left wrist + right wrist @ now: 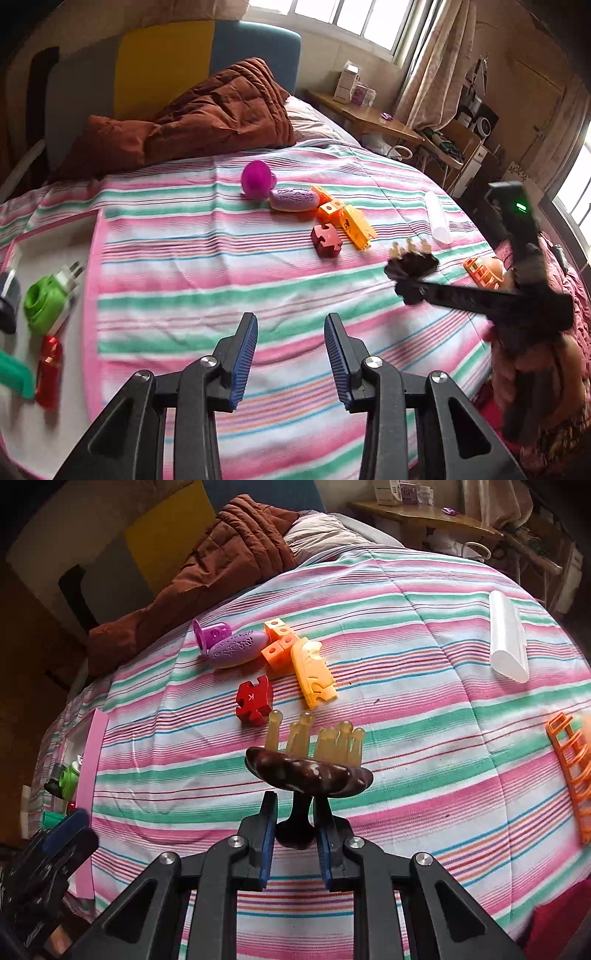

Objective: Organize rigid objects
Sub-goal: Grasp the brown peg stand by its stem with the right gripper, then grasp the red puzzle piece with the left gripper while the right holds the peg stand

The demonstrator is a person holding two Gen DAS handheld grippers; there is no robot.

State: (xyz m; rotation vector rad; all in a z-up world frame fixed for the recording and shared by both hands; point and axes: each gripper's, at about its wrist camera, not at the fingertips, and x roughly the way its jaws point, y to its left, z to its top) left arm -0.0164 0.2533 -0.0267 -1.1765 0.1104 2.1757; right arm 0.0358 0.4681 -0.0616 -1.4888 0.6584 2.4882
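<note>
My right gripper (294, 805) is shut on the stem of a dark brown scalp massager (308, 771) with tan prongs, held above the striped bedspread. It also shows in the left wrist view (412, 263), held by the right gripper (410, 291). My left gripper (290, 325) is open and empty over the bedspread. Ahead lie a red puzzle block (254, 698), a yellow plastic piece (313, 674), orange cubes (279, 642), a purple oval (236, 650) and a magenta cup (256, 178).
A white tube (506, 642) and an orange ladder-like toy (570, 768) lie to the right. A green ring (44, 303), a plug adapter (70, 284) and a red bottle (48, 369) sit at the left edge. A brown quilt (207, 114) lies at the head of the bed.
</note>
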